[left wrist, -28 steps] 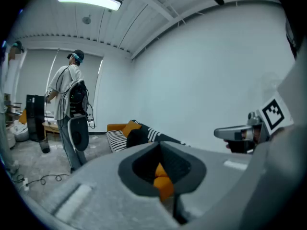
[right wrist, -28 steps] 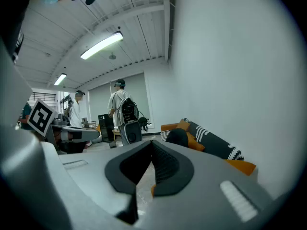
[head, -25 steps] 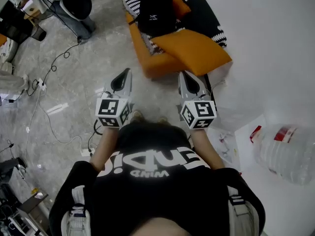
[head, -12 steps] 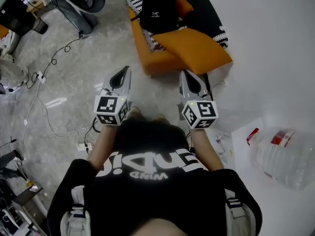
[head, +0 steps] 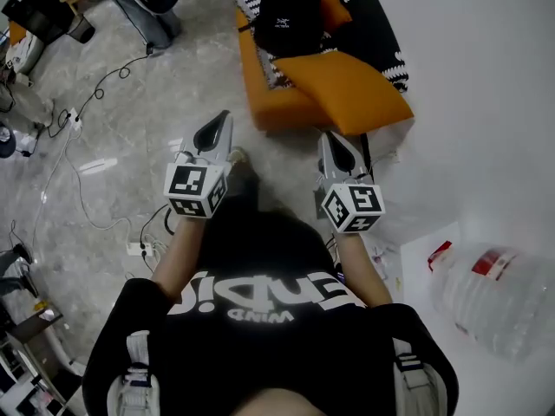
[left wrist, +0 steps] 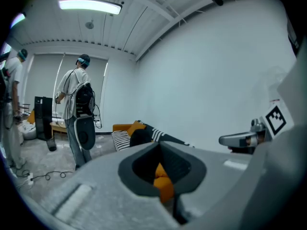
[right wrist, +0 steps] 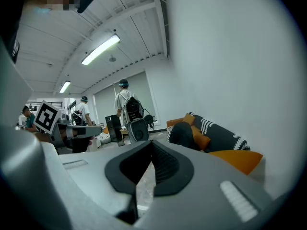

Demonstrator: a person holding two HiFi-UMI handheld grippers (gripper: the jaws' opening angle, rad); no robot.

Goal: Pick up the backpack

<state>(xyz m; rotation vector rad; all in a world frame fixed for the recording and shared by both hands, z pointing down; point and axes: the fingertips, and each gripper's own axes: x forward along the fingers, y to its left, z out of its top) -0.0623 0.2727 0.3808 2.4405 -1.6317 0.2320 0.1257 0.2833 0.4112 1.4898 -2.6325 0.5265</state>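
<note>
A black backpack point(head: 289, 11) sits on an orange sofa point(head: 286, 107) at the top of the head view, against orange cushions and a black-and-white striped throw. It also shows as a dark lump on the sofa point(right wrist: 183, 134) in the right gripper view and as the backpack point(left wrist: 139, 137) in the left gripper view. My left gripper point(head: 222, 117) is shut and empty, short of the sofa's front left corner. My right gripper point(head: 328, 137) is shut and empty too, just before the sofa's front edge under a large orange cushion point(head: 342, 91). Neither touches the backpack.
Cables point(head: 95, 94) and a power strip point(head: 139, 249) lie on the grey floor at left. A big clear water bottle point(head: 492, 297) lies at lower right. A white wall point(head: 486, 76) runs along the right. People point(left wrist: 76, 109) stand farther back in the room.
The sofa and backpack have shifted slightly right and up in the head view as the person stepped. Both grippers stay shut; the right one has dropped a little.
</note>
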